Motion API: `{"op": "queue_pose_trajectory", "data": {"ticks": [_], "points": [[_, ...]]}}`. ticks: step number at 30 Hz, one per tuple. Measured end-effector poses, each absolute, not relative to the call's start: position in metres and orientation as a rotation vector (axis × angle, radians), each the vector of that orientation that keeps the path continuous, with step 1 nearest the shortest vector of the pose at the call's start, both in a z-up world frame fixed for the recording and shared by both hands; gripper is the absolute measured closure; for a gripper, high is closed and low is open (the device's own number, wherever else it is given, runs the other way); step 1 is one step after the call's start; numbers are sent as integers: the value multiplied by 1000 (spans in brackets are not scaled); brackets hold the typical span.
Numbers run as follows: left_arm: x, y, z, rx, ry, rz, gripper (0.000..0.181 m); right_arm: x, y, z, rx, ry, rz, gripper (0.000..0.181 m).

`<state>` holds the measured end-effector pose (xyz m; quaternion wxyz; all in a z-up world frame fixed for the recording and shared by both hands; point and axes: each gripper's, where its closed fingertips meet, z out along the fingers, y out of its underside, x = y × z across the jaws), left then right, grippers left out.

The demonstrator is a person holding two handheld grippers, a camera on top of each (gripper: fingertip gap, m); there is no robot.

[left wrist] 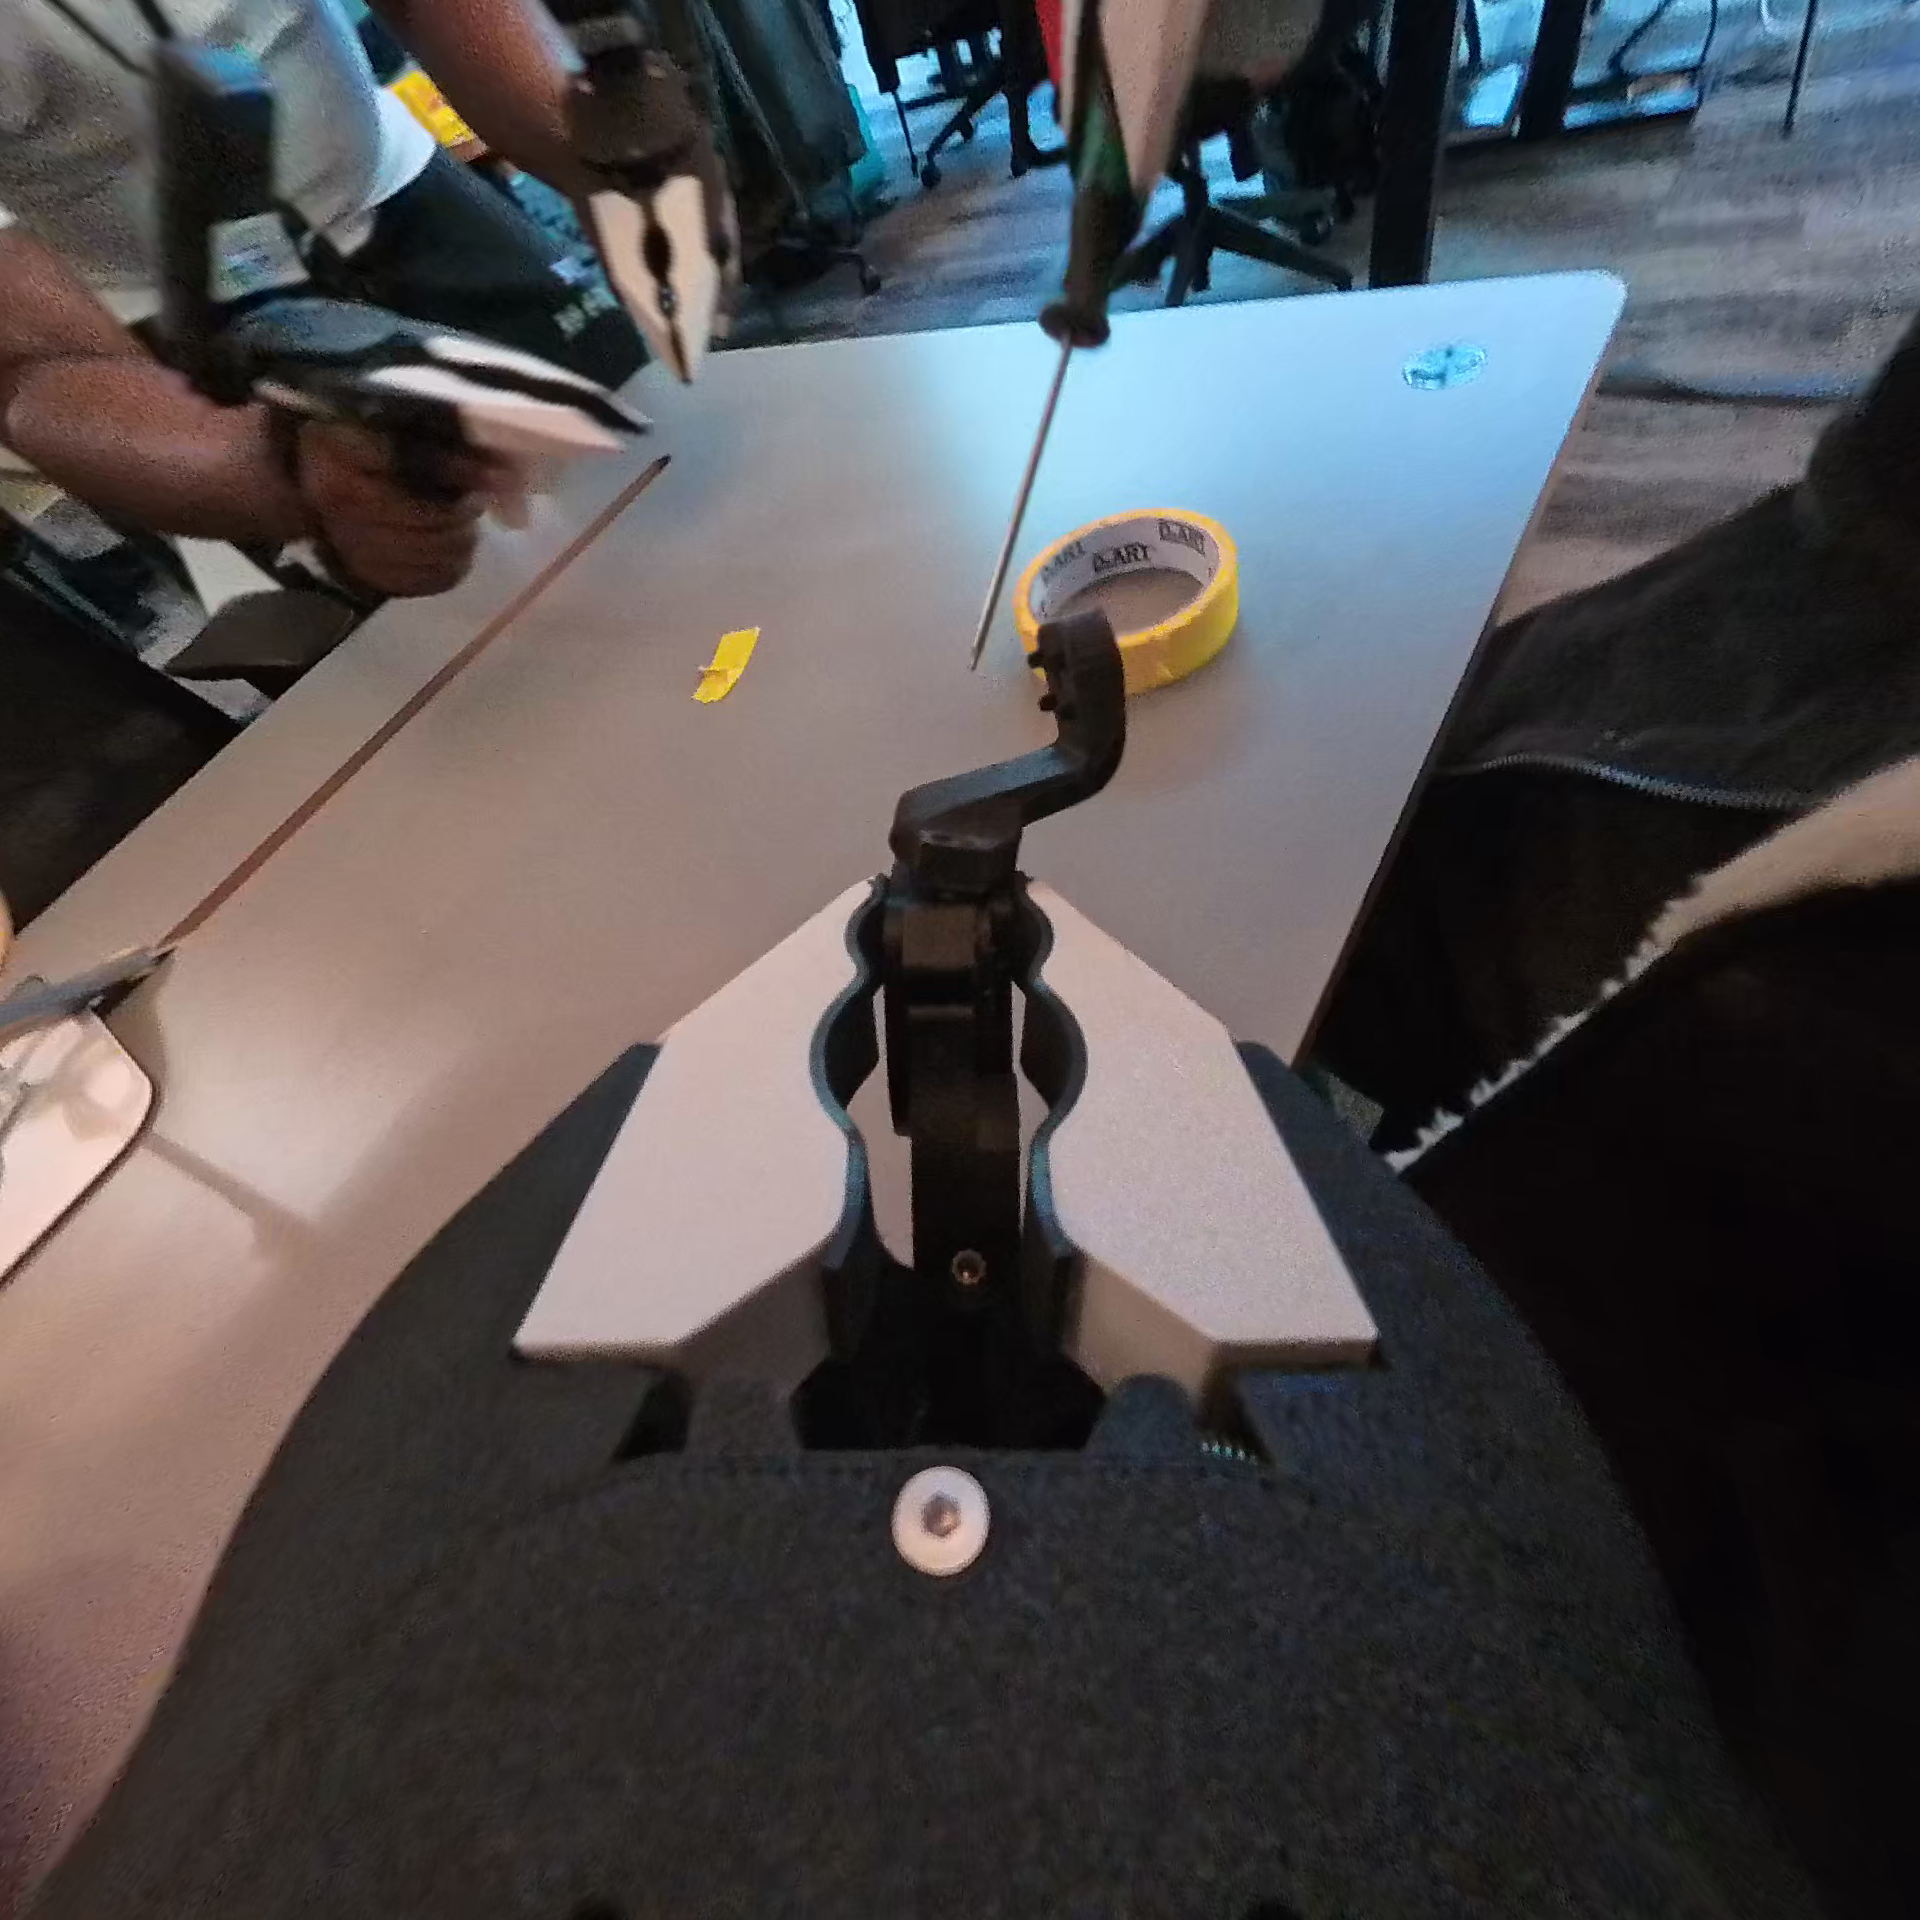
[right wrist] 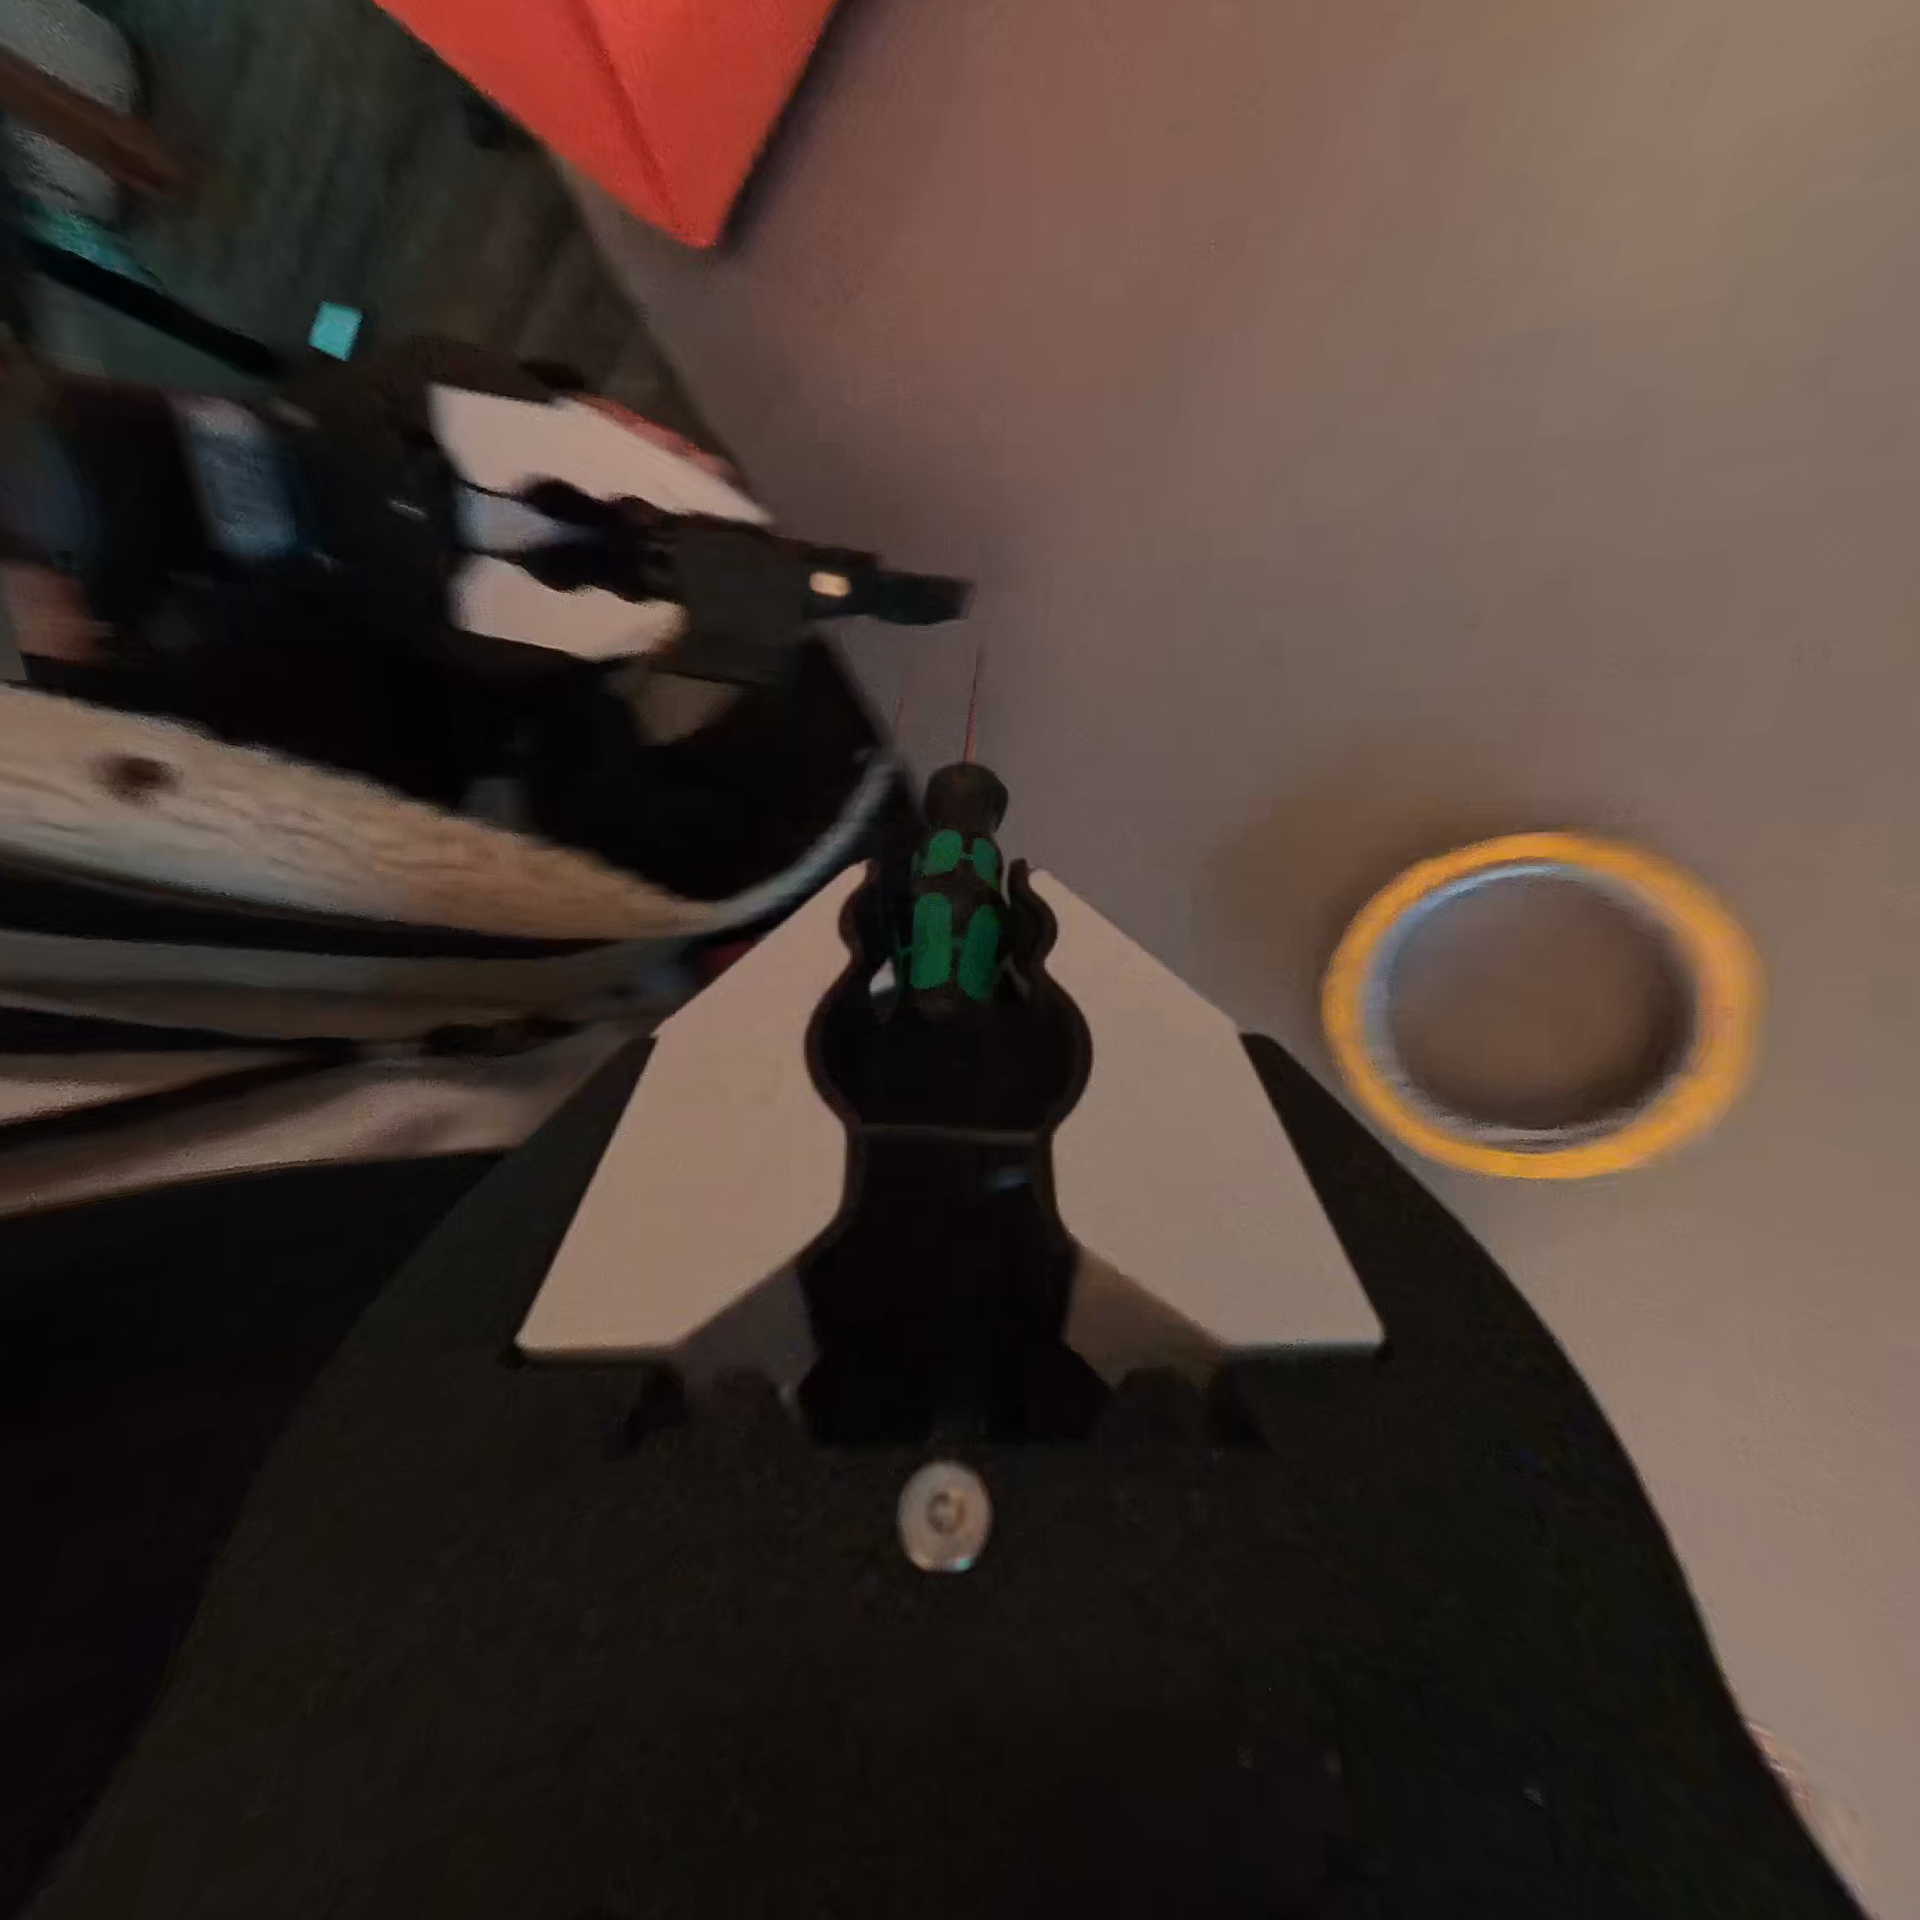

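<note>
The black bracket (left wrist: pixel 997 810) is pinched in the left tongs (left wrist: pixel 951 904) above the grey worktop (left wrist: pixel 623 831). The right tongs (right wrist: pixel 951 883) pinch a green-and-black screwdriver (right wrist: pixel 956 914), its shaft pointing down beside the yellow tape roll (left wrist: pixel 1143 592). A yellow tape scrap (left wrist: pixel 727 665) lies further left.

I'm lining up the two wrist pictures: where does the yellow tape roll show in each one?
Left wrist view: the tape roll lies flat on the table, upper right of centre, just behind the black bracket held in the left claw.
Right wrist view: the roll, blurred, sits right of centre, beside the right claw.
Shared landmark: the screwdriver, whose thin shaft passes left of the roll.
</note>
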<state>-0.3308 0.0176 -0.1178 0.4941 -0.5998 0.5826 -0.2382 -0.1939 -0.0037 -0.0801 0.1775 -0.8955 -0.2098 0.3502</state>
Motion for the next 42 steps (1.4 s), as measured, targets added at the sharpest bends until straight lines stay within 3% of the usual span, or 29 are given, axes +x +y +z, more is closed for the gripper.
{"op": "queue_pose_trajectory", "data": {"ticks": [8,16,42], "points": [[-343,44,-110,-1600,1192,-725,159,-174,4,-120,-2012,-717,347,159],[-333,42,-117,-1668,1152,-765,159,-198,-28,-129,-1943,-596,413,159],[-336,29,-114,-1674,1180,-806,159,-92,-13,-120,-1992,-347,262,159]]}}
